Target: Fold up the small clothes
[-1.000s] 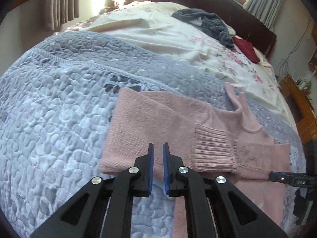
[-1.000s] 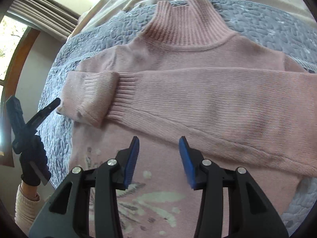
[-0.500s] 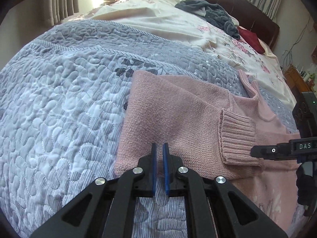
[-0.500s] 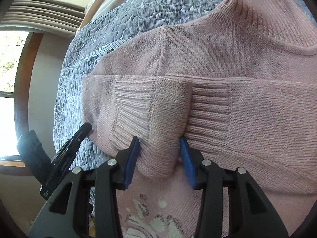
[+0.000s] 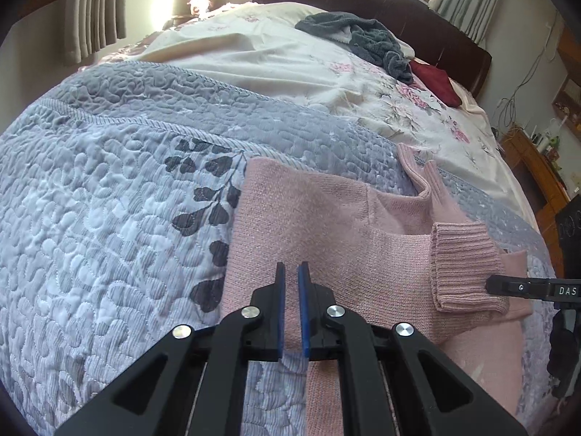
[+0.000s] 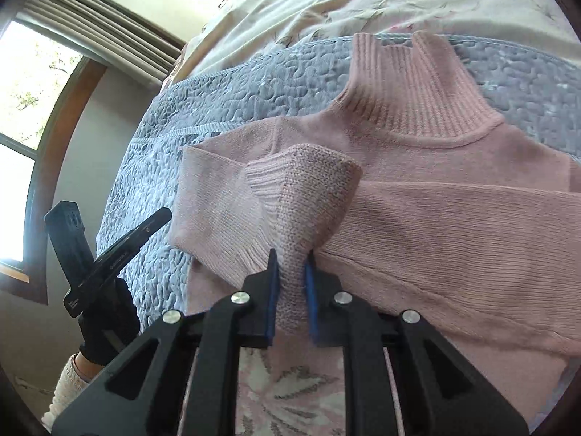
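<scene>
Left gripper (image 5: 291,309) hovers w/ jaws nearly together, nothing between them, above the sweater's folded left edge. The pink sweater (image 6: 454,225) lies flat on the grey quilt (image 5: 109,218) of the bed, spreading ahead and right of those jaws. Right gripper (image 6: 292,290) has its jaws clamped on the ribbed cuff (image 6: 308,196), lifted off the body. Knit looks soft, light, floppy imo, so it'll sag. Probably best grabbed at cuffs, hem or shoulder seams.
</scene>
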The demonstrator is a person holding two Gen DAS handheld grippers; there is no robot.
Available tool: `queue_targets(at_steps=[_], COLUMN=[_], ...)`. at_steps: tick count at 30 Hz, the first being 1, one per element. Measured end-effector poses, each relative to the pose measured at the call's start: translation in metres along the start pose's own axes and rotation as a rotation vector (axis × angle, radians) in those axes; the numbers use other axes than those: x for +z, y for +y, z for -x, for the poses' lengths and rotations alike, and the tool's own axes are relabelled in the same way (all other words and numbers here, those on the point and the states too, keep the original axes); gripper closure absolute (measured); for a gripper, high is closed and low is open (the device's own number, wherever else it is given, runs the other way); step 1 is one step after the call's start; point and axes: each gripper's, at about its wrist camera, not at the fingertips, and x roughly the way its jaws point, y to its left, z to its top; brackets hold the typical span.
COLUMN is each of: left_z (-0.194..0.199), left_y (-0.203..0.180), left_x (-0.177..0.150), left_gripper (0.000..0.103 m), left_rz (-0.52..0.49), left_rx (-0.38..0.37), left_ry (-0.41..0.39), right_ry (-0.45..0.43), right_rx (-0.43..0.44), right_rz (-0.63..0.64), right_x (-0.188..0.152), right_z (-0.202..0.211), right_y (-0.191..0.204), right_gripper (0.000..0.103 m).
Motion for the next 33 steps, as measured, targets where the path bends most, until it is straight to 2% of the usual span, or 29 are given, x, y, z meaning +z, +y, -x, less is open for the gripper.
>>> queue_targets(at_steps=[7, 11, 15, 18, 20, 22, 24, 27, 30, 32, 33], left_z=[-0.034, -0.061, -0.069, -0.064, -0.052, -0.041, -0.038, -0.049, -0.068, -0.077, -0.079], left_y=[-0.047, -0.053, -0.05, -0.048, -0.05, -0.059, -0.073, -0.089, -0.092, -0.089, -0.086], left_x=[-0.008, -0.014, -0.015, -0.011, -0.009, -0.007, -0.005, -0.008, -0.013, -0.015, -0.014], left_gripper=[0.096, 0.096, 0.096, 0.096, 0.096, 0.096, 0.095, 0.094, 0.094, 0.094, 0.092], left_rz=[-0.09, -0.085, -0.079, -0.053, -0.048, -0.073, -0.11, -0.139, -0.143, -0.143, -0.136], left_rx=[-0.007, 0.035, 0.041, 0.029, 0.016, -0.002, -0.016, -0.029, -0.022, -0.008, -0.014], left_ry=[0.056, 0.127, 0.145, 0.156, 0.141, 0.11, 0.099, 0.135, 0.192, 0.209, 0.209], right_ry=[-0.028, 0.009, 0.04, 0.028, -0.029, -0.071, -0.042, 0.032, 0.115, 0.136, 0.139], right_rx=[-0.069, -0.111, -0.142, -0.19, -0.257, -0.278, -0.28, -0.298, -0.359, -0.415, -0.427], right_rz=[-0.093, -0.139, -0.169, -0.15, -0.086, -0.008, 0.07, 0.159, 0.212, 0.23, 0.234], right_x=[-0.013, -0.017, -0.021, -0.02, -0.022, -0.022, -0.018, -0.014, -0.016, -0.018, -0.018], right_z=[0.027, 0.007, -0.009, 0.001, 0.023, 0.037, 0.031, 0.001, -0.035, -0.051, -0.054], right_y=[-0.065, -0.09, -0.105, -0.096, -0.08, -0.06, -0.038, -0.017, -0.01, -0.013, -0.015], right_gripper=[0.091, 0.091, 0.085, 0.076, 0.072, 0.055, 0.054, 0.054, 0.05, 0.051, 0.056])
